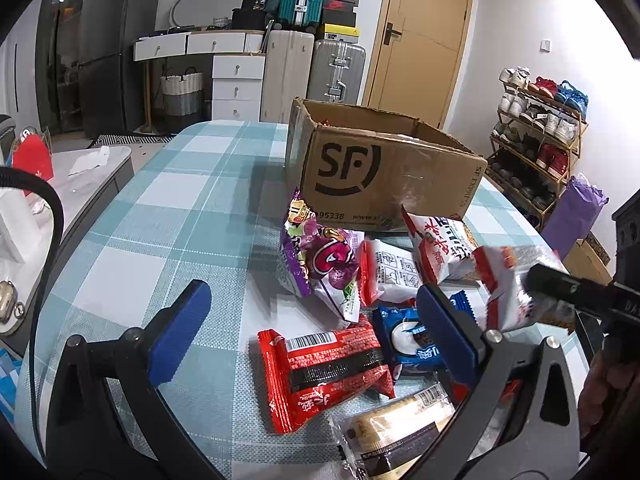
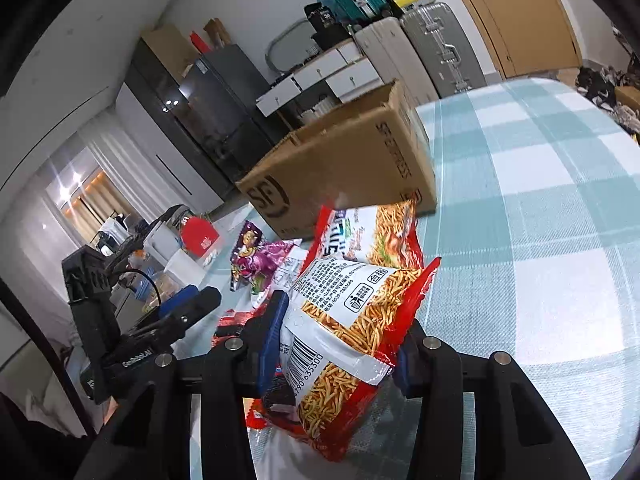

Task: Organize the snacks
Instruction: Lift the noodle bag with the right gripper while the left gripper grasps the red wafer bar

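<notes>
My right gripper point(image 2: 336, 344) has its jaws clamped on a red-and-white noodle snack packet point(image 2: 352, 320), pinched across its lower half and hanging clear of the bench point(image 2: 540, 240). To do this well I'd carry it level over the rim of the cardboard box point(image 2: 344, 168) just beyond before releasing. My left gripper point(image 1: 316, 332) hovers, jaws open, over the remaining packets.

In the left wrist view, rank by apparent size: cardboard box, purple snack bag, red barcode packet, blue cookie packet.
1. cardboard box
2-3. red barcode packet and purple snack bag: look alike, and the red one lies nearer the camera
4. blue cookie packet, partly hidden behind a gripper finger
</notes>
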The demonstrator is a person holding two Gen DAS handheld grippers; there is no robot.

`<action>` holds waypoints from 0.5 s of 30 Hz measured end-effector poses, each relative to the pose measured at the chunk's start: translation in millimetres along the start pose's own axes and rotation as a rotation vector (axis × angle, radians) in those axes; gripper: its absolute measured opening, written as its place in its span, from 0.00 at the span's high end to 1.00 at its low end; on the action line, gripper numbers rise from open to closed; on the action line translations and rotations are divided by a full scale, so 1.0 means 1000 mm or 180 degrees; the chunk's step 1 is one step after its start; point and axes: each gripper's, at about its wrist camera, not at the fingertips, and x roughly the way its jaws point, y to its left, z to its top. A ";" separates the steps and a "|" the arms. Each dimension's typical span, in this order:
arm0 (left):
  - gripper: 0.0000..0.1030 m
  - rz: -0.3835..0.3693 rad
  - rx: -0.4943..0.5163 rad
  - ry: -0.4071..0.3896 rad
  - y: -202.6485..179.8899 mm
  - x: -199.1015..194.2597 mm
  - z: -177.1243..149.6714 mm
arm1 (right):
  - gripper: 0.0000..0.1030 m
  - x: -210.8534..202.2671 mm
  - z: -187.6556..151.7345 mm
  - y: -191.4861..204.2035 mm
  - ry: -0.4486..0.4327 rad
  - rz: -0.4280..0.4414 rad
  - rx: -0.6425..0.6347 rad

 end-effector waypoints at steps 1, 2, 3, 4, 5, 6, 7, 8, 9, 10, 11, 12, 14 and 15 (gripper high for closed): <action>0.00 0.0008 -0.0011 0.0002 0.000 -0.001 0.000 | 0.56 -0.003 0.001 0.001 -0.0033 0.0000 0.0003; 0.00 0.0010 -0.0026 0.0008 0.001 -0.001 0.000 | 0.56 -0.006 0.002 0.001 -0.0036 0.0003 0.0007; 0.00 0.0015 -0.0042 0.0016 0.002 0.000 0.000 | 0.56 -0.009 0.002 0.001 -0.0055 -0.0005 0.0015; 0.00 0.0020 -0.0056 0.0025 0.003 0.000 0.000 | 0.56 -0.010 0.002 0.000 -0.0075 -0.0014 0.0024; 0.00 0.0015 -0.0068 0.0033 0.004 0.001 0.000 | 0.56 -0.012 0.001 0.000 -0.0078 -0.0014 0.0031; 0.01 -0.0008 -0.0078 0.0031 0.004 0.000 0.000 | 0.56 -0.013 0.001 -0.001 -0.0086 -0.0021 0.0029; 0.01 -0.0038 -0.0082 0.0021 0.005 -0.001 0.000 | 0.56 -0.014 0.001 0.000 -0.0086 -0.0021 0.0013; 0.01 -0.0049 -0.0067 0.0018 0.004 -0.002 0.000 | 0.56 -0.015 -0.001 0.001 -0.0081 -0.0026 -0.0006; 0.01 -0.0048 -0.0041 0.0034 0.004 -0.003 -0.001 | 0.56 -0.016 -0.002 0.002 -0.0089 -0.0061 -0.0033; 0.01 -0.0051 -0.0021 0.0058 0.004 -0.003 -0.002 | 0.56 -0.016 -0.003 0.002 -0.0086 -0.0074 -0.0052; 0.00 -0.0070 0.0007 0.0119 0.003 -0.003 -0.004 | 0.56 -0.017 -0.004 0.003 -0.0080 -0.0081 -0.0074; 0.01 -0.0102 0.0015 0.0209 0.003 -0.002 -0.006 | 0.56 -0.017 -0.005 0.003 -0.0078 -0.0098 -0.0086; 0.01 -0.0145 -0.0012 0.0332 0.005 -0.001 -0.009 | 0.56 -0.018 -0.007 0.003 -0.0080 -0.0164 -0.0113; 0.01 -0.0130 -0.0034 0.0401 0.006 0.000 -0.010 | 0.56 -0.017 -0.007 0.002 -0.0086 -0.0178 -0.0123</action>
